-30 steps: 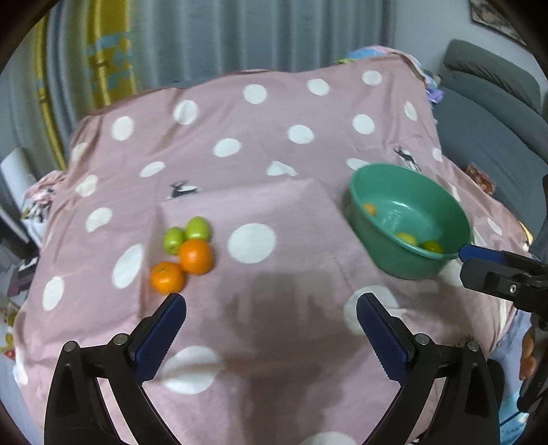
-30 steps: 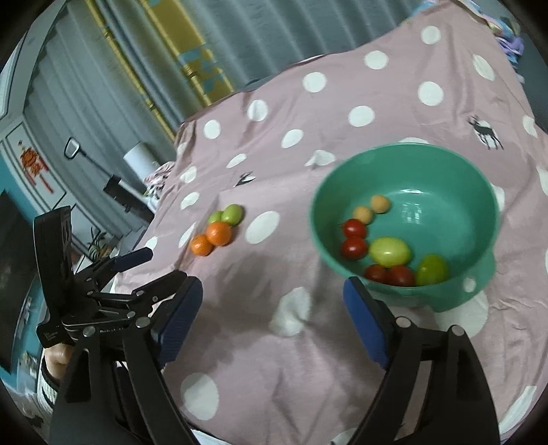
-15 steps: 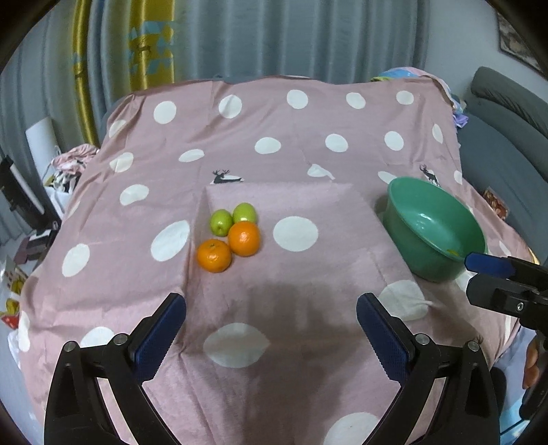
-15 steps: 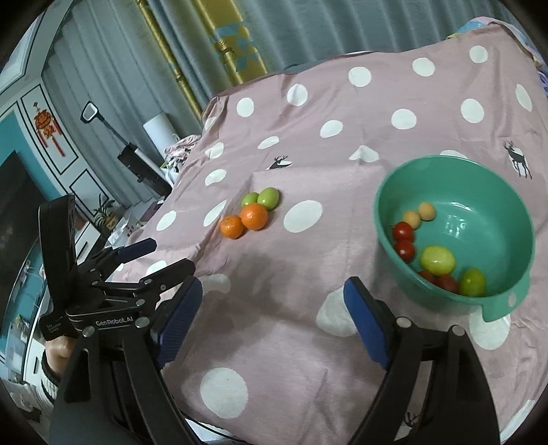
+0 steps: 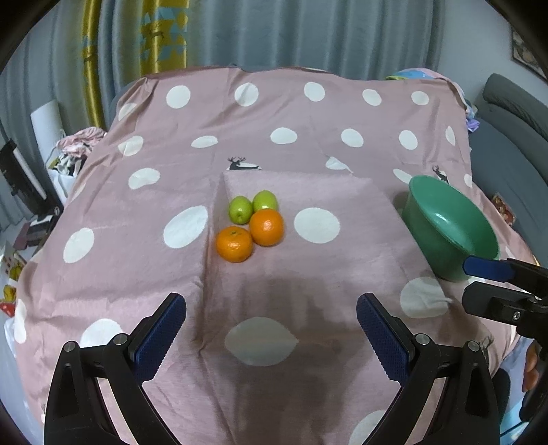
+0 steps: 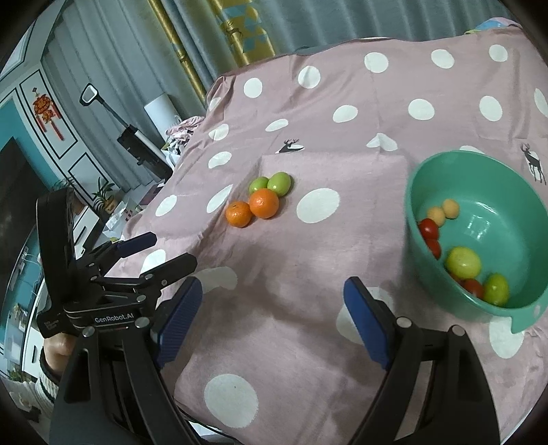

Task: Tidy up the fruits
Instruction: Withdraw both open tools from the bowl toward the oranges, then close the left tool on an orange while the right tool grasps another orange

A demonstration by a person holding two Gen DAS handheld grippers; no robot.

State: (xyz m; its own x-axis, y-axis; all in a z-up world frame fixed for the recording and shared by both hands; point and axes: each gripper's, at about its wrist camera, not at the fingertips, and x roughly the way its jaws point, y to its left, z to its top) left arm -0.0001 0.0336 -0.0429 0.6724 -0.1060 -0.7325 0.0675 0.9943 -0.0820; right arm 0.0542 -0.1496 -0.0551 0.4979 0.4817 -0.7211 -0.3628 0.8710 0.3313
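Two oranges (image 5: 266,227) (image 5: 234,244) and two green fruits (image 5: 240,209) (image 5: 265,201) lie together on the pink dotted cloth (image 5: 308,154); the cluster also shows in the right wrist view (image 6: 263,203). A green bowl (image 6: 421,191) at the right holds several small red, yellow and green fruits (image 6: 463,262); its outside shows in the left wrist view (image 5: 441,219). My left gripper (image 5: 272,337) is open and empty, well short of the oranges. My right gripper (image 6: 272,320) is open and empty, near the bowl's left side.
The cloth covers a raised flat patch (image 5: 308,239) under the fruit. Curtains (image 5: 274,30) hang behind, a grey sofa (image 5: 513,113) stands at the right. Clutter and a white roll (image 6: 161,113) sit off the left edge. The right gripper shows at the left view's right edge (image 5: 493,274).
Both views have swung left and pulled back: the fruit cluster now sits nearer the centre and the bowl has shifted to the right. Both grippers stay open.
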